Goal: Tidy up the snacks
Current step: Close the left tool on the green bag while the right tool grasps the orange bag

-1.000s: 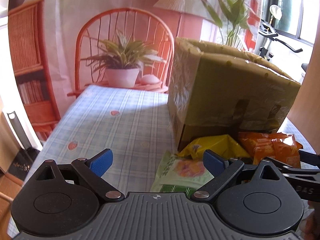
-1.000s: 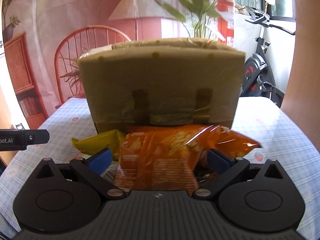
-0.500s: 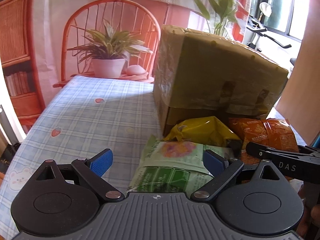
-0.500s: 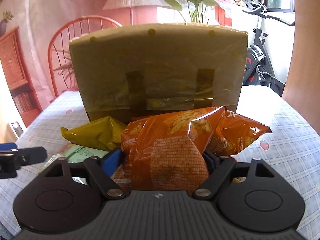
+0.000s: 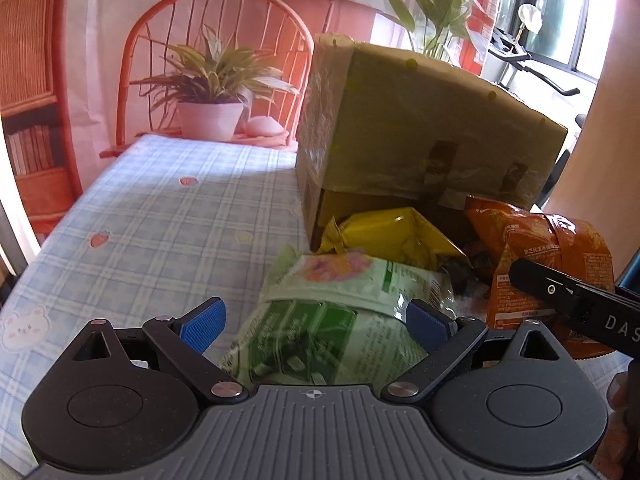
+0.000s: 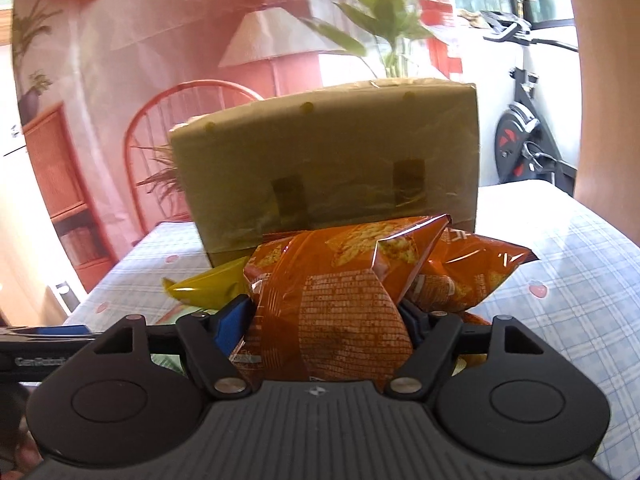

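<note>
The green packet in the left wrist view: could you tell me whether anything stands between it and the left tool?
Nothing visible does. The green packet already lies between the open fingers of the left tool. The yellow packet sits behind it, toward the cardboard box.

left claw (image 5: 316,322) spread wide, right claw (image 6: 325,314) clamped on something between its pads.

Both grippers, left gripper (image 5: 316,320) and right gripper (image 6: 326,322), have black linkages, silver pivot screws, blue-padded fingers (image 5: 202,324), ribbed grey bases.
</note>
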### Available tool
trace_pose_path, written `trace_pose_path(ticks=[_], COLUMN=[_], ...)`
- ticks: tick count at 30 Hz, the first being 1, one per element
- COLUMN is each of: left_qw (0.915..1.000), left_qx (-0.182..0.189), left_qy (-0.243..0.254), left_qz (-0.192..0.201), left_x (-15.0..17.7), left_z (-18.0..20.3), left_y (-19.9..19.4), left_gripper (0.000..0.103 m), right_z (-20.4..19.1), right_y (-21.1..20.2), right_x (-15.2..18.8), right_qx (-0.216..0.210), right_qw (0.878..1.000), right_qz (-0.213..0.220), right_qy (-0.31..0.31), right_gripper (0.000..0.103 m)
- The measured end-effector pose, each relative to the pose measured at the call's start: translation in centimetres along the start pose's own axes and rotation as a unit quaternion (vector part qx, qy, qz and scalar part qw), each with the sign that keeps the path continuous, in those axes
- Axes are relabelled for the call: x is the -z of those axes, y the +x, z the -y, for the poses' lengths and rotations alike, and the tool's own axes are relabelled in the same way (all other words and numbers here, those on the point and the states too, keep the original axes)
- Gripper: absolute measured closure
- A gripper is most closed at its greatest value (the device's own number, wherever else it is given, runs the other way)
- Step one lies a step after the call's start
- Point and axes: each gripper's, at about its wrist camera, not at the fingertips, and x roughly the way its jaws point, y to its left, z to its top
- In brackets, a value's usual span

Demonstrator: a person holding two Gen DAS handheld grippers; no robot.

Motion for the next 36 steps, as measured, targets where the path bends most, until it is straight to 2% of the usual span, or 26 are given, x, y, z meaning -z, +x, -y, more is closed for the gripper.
trace_pose_path(ticks=[3,6,12,14,17,22,26,28,33,36], left_qw=[0.9997,0.9961,0.9854,0.98,0.9692,0.9621,0.9402,0.9335,0.9245,0.9256], left_qx=[-0.007,-0.024,-0.008,0.005,0.043,0.045,0.075,0.08,0.085,0.083], left_qy=[-0.019,-0.071,-0.153,-0.178,-0.222,-0.246,-0.304,-0.321,-0.346,-0.345], left_qz=[-0.014,-0.046,-0.075,-0.088,-0.098,-0.108,-0.134,-0.139,-0.137,-0.132], left_x=[0.4,0.4,-0.4,-0.5,-0.5,-0.1,0.8,1.2,1.5,1.4], left_z=[-0.1,-0.7,-2.2,-2.7,-3.2,-3.0,-3.8,-4.1,-4.3,-4.2], left_y=[0.1,0.3,0.6,1.0,1.8,3.2,4.7,5.1,5.9,6.2], left_gripper=[0.005,0.005,0.005,0.005,0.005,0.005,0.005,0.005,0.004,0.004], right_z=[0.0,0.1,0.8,1.0,1.1,1.2,1.4,1.4,1.3,1.3], right_y=[-0.7,-1.0,-1.5,-1.7,-1.9,-2.1,-2.2,-2.2,-2.0,-1.9], right_x=[0.4,0.6,0.7,0.8,0.9,1.0,1.1,1.1,1.2,1.1], right_qx=[-0.003,-0.009,-0.012,-0.013,-0.016,-0.015,-0.013,-0.013,-0.014,-0.015], right_qw=[1.0,1.0,1.0,1.0,0.999,0.999,0.999,0.999,0.999,0.999], right_qz=[0.012,0.015,0.02,0.021,0.023,0.025,0.028,0.028,0.025,0.025], right_qy=[-0.005,-0.004,0.012,0.017,0.021,0.025,0.027,0.028,0.027,0.024], right_gripper=[0.028,0.028,0.028,0.028,0.028,0.028,0.028,0.028,0.028,0.028])
